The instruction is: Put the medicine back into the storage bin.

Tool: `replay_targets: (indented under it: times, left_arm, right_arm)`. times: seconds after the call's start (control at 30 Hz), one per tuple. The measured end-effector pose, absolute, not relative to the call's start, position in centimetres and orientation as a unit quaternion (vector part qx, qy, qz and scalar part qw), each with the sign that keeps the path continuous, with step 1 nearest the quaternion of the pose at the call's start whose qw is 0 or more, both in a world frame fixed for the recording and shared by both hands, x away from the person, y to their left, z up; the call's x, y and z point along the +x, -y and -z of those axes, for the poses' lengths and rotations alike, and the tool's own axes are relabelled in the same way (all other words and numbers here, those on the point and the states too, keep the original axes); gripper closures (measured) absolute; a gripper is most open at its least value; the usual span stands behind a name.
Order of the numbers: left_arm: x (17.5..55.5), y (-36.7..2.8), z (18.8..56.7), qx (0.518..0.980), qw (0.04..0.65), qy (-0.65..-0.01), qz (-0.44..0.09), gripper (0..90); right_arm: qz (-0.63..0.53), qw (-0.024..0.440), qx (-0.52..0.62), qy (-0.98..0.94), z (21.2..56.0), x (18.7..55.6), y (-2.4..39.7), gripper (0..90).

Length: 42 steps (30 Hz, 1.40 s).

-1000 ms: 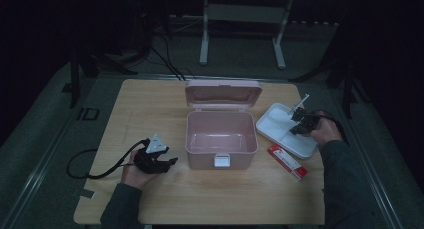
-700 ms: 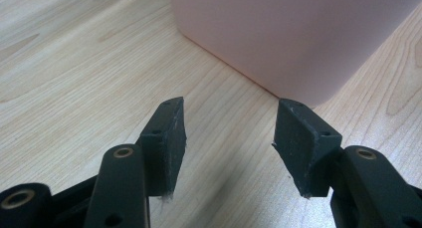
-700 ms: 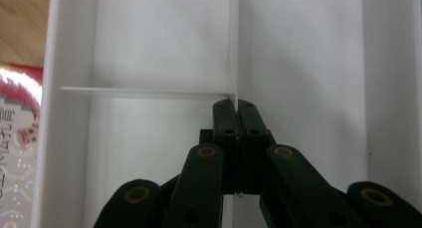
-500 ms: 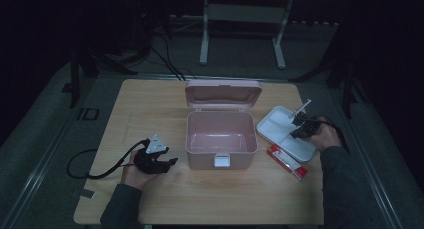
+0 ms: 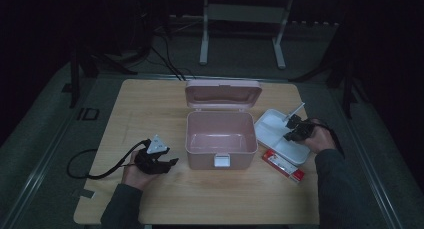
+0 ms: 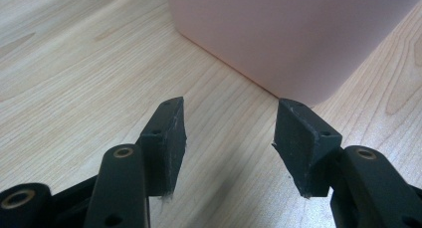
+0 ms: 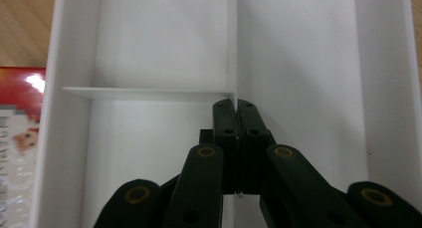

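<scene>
Two black two-jaw grippers work beside an open pink plastic box [image 5: 218, 138] with its lid raised, on a pale wooden table [image 5: 150, 104] in a dark room. Left of the box, the left gripper [image 6: 229, 138] rests with jaws wide, empty. Right of it, the right gripper [image 7: 237, 108] pinches the white divided tray's [image 7: 164, 49] central partition. The red carton's [image 7: 17, 138] lettering is unreadable.

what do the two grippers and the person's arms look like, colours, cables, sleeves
Both grippers are black. The left gripper carries a grey three-cornered plate and trails a black cable looping over the table. Up close its arms have brass-ringed holes and flat, blocky black pads. The right gripper is black too. Both arms wear dark grey sleeves.
</scene>
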State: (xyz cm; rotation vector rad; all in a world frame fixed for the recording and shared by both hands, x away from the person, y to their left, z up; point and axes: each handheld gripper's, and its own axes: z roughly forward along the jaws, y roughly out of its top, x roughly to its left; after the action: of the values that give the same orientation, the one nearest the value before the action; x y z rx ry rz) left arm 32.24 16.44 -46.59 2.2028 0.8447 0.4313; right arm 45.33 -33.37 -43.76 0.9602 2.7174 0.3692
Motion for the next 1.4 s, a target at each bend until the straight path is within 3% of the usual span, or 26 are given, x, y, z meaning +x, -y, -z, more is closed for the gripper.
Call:
replay_targets:
  times: [0.37,0.6,0.83,1.4]
  left_arm:
    - [32.3,-16.4,46.7,0.856,0.363,-0.329,-0.167,45.5]
    - [32.3,-16.6,46.6,0.855,0.364,-0.329,-0.168,45.5]
    - [32.2,-16.6,46.5,0.854,0.365,-0.330,-0.169,45.5]
    - [32.2,-16.7,46.5,0.854,0.366,-0.330,-0.169,45.5]
  right_arm:
    - [-0.107,0.123,0.336,-0.928,44.9,46.4,33.9,87.3]
    - [-0.126,0.138,0.338,-0.922,43.6,45.7,34.0,74.3]
    - [-0.151,0.133,0.337,-0.920,41.0,44.1,33.6,71.8]
    - [-0.166,0.094,0.301,-0.934,41.2,40.1,30.4,72.1]
